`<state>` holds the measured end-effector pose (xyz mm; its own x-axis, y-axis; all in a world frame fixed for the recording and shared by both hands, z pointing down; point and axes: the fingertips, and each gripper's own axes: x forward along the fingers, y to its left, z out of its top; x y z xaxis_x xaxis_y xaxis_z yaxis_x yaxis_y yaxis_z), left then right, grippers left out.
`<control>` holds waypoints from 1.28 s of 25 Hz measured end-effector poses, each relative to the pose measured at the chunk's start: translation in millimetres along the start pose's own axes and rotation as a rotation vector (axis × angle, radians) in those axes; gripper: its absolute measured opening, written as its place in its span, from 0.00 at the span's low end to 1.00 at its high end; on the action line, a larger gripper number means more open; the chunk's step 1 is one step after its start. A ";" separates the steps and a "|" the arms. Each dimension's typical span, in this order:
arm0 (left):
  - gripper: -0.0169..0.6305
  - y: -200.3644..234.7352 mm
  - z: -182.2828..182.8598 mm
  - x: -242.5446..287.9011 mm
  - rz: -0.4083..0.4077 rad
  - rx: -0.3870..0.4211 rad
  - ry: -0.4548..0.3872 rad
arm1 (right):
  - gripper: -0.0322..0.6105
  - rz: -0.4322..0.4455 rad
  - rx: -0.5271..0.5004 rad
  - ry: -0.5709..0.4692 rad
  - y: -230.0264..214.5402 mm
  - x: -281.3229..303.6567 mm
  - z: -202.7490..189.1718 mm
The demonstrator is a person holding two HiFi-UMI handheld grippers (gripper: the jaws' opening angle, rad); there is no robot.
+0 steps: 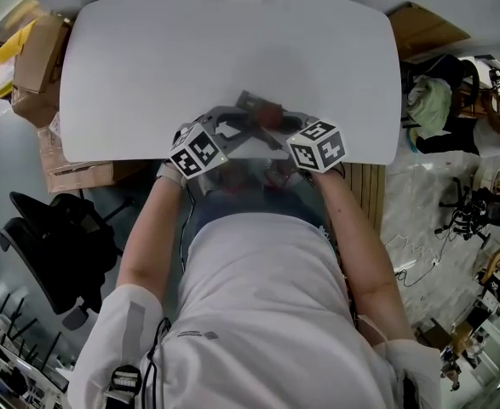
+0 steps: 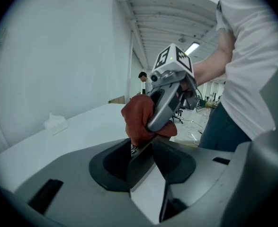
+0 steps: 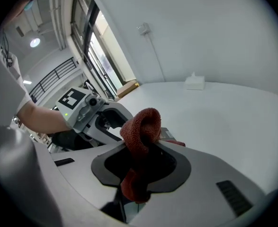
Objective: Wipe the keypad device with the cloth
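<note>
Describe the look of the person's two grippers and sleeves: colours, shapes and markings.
The left gripper and the right gripper are both smooth grey plastic with black insets. Each carries a white cube printed with black square markers: the left cube and the right cube. The person wears a white short-sleeved shirt.

Cloth (image 3: 139,126) against keypad device (image 2: 141,164) between left gripper (image 3: 113,122) and right gripper (image 2: 150,125), over near edge of table (image 1: 232,66), boxes (image 1: 35,68) to its left
</note>
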<state>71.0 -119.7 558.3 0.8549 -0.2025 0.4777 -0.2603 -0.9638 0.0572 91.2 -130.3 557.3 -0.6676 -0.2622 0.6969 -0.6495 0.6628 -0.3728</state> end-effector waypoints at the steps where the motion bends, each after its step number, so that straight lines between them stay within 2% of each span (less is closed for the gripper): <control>1: 0.26 0.3 0.0 -0.1 -0.002 0.001 0.000 | 0.21 0.005 0.022 -0.004 -3.3 1.9 0.1; 9: 0.25 1.4 2.2 0.9 -0.024 0.010 -0.021 | 0.20 -0.015 0.151 -0.035 -35.6 19.8 0.5; 16: 0.25 4.6 3.9 1.6 -0.030 0.006 -0.038 | 0.20 -0.106 0.158 -0.015 -66.2 35.4 -3.6; 22: 0.25 8.0 4.5 2.0 -0.053 0.003 -0.035 | 0.20 -0.134 0.186 -0.004 -85.3 41.8 -4.8; 26: 0.25 10.6 3.0 2.9 -0.058 0.010 -0.044 | 0.20 -0.171 0.169 -0.016 -89.0 42.8 -4.1; 28: 0.25 11.3 2.5 3.4 -0.063 0.014 -0.047 | 0.20 -0.173 0.164 -0.022 -87.4 41.2 -3.5; 32: 0.25 10.8 6.0 4.5 -0.070 0.024 -0.070 | 0.21 -0.118 0.160 -0.025 -71.1 34.8 -0.4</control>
<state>74.8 -132.1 555.8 0.9002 -0.1455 0.4104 -0.1887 -0.9798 0.0666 114.3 -186.3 608.3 -0.5911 -0.3503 0.7266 -0.7718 0.5073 -0.3833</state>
